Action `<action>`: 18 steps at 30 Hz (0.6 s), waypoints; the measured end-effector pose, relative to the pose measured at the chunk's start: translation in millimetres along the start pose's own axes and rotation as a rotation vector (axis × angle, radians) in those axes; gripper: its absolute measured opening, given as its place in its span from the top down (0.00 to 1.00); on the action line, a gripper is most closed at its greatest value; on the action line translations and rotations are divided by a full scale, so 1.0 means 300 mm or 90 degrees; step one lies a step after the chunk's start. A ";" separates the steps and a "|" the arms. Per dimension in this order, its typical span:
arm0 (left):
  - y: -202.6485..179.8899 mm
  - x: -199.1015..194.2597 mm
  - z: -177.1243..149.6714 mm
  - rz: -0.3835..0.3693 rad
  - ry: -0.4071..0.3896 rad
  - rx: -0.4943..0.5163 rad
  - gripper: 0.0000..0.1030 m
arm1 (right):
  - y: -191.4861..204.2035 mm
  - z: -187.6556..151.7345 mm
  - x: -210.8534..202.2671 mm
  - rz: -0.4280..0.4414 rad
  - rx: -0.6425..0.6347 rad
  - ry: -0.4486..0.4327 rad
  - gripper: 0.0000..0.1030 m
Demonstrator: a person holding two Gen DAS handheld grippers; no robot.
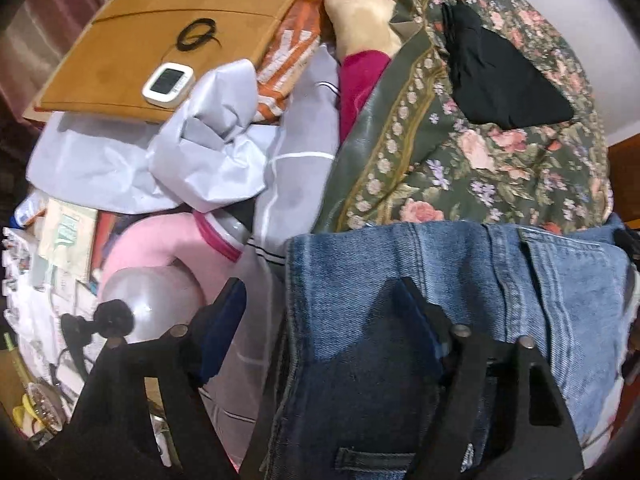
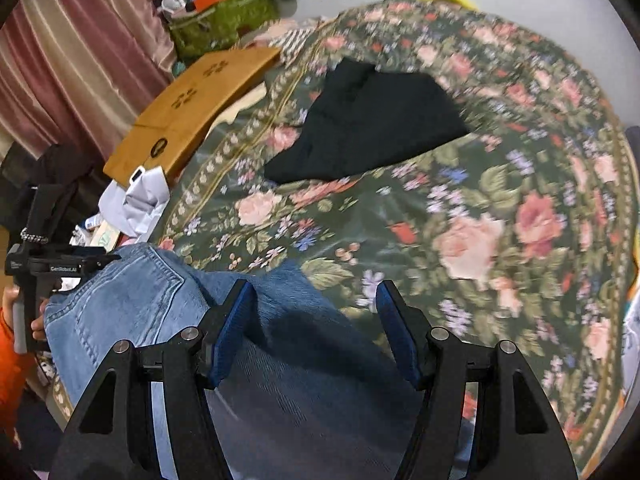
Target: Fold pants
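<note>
Blue jeans (image 1: 460,280) lie bunched at the near edge of a floral bedspread (image 1: 480,168). My left gripper (image 1: 318,312) stands open over their left edge, with one pad above the denim and the other above grey bedding beside it. In the right wrist view the jeans (image 2: 132,300) spread from the lower left to under my right gripper (image 2: 316,316), which is open. Its left pad hangs over the denim and its right pad over the bedspread (image 2: 480,200). A hand (image 2: 38,322) holds the left gripper's body at the far left.
A folded black garment (image 2: 360,120) lies farther back on the bedspread. A wooden board (image 1: 160,40) with a white timer (image 1: 168,82) sits on the left, above crumpled grey sheets (image 1: 200,152), a pink cushion (image 1: 160,240) and other clutter. Pink curtains (image 2: 80,60) hang behind.
</note>
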State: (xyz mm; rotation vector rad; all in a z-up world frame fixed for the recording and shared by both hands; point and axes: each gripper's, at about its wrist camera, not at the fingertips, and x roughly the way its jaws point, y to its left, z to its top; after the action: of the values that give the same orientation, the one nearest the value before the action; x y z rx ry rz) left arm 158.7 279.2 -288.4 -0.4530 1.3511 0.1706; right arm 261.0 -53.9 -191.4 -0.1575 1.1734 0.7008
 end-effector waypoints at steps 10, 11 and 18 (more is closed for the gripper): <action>0.011 -0.016 -0.018 -0.061 -0.007 -0.024 0.97 | 0.029 -0.022 0.019 0.029 0.016 0.012 0.68; 0.015 -0.024 -0.020 -0.048 -0.019 -0.027 0.97 | 0.038 -0.023 0.017 0.023 0.006 0.009 0.69; -0.013 -0.200 0.017 0.017 -0.157 0.001 0.97 | 0.093 -0.001 -0.011 -0.038 -0.071 -0.050 0.75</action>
State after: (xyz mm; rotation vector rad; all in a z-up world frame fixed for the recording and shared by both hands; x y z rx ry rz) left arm 151.6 286.1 -228.9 -0.3996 1.1159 0.2399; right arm 243.8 -33.7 -181.9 -0.2552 1.0505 0.7142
